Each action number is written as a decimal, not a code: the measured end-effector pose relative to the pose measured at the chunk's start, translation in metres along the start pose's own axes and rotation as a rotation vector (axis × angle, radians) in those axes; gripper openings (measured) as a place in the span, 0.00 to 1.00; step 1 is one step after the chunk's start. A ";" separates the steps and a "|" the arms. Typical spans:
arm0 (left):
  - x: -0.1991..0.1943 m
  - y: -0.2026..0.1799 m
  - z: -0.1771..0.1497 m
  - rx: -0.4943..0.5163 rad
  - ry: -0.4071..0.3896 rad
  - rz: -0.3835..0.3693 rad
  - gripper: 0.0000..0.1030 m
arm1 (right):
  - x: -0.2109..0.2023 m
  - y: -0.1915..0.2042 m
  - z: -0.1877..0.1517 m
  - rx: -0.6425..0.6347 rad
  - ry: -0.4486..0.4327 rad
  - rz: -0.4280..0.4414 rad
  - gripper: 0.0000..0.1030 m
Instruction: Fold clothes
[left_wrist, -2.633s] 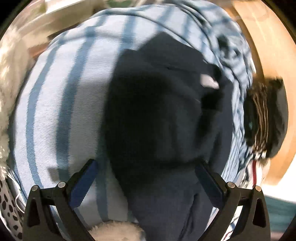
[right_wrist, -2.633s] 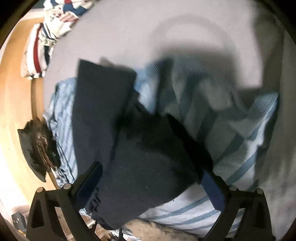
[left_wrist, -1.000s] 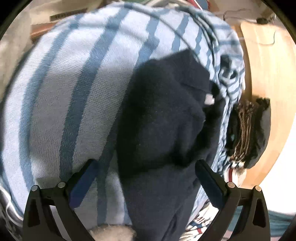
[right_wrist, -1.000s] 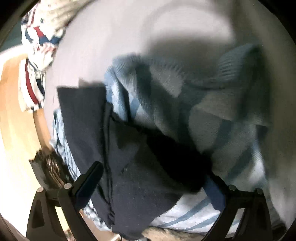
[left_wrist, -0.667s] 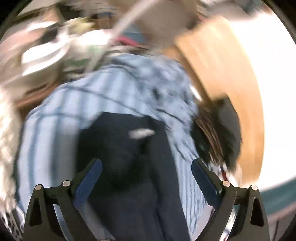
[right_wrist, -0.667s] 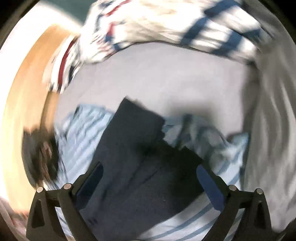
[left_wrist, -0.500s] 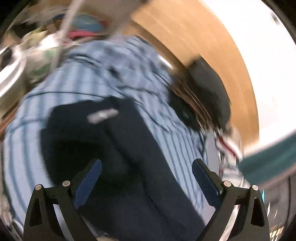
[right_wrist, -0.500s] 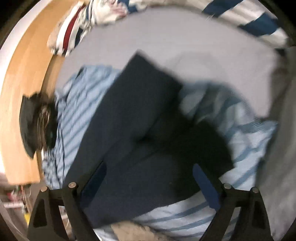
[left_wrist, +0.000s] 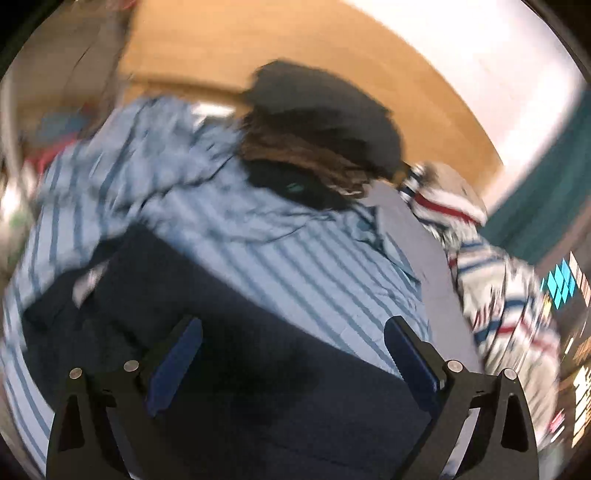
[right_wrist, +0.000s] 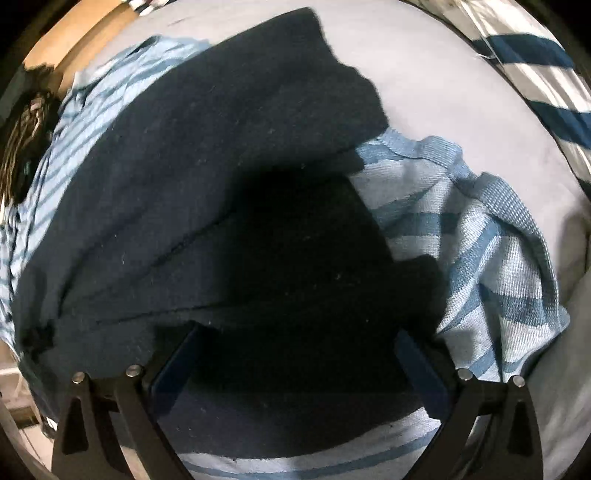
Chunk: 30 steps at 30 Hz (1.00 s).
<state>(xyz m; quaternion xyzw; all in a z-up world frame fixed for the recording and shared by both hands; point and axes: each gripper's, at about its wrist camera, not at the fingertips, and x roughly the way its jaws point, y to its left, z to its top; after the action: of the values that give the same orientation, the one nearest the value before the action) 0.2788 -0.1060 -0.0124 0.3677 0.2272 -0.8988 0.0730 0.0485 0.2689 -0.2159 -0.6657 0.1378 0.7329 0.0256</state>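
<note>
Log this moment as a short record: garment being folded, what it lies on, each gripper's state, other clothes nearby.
garment: navy garment, folded over itself, lying flat
underlay: blue striped cloth on a grey sheet
left gripper: open, above the navy garment, holding nothing
right gripper: jaws just opened wider, pads straddle the navy fabric without clamping it
nearby: dark bundle by the wooden edge; red-and-blue striped clothing to one side

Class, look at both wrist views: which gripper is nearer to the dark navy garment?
Right. The right gripper hangs open just above the navy garment, which fills its view. The left gripper, also open, views it from farther back, with the striped cloth beyond.
</note>
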 end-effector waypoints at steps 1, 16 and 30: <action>-0.001 -0.014 0.003 0.071 -0.006 0.002 0.95 | -0.003 -0.001 0.001 0.010 0.000 0.009 1.00; -0.099 -0.225 0.032 0.617 0.055 -0.113 0.96 | -0.236 0.038 0.034 -0.196 -0.499 0.044 1.00; -0.311 -0.287 0.001 0.687 -0.386 -0.403 1.00 | -0.459 -0.039 -0.106 -0.256 -1.210 0.177 1.00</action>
<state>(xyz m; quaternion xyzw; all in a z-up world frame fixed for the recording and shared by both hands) 0.4159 0.1368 0.3058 0.1445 -0.0353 -0.9707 -0.1888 0.2110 0.3485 0.2212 -0.1166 0.0646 0.9902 -0.0419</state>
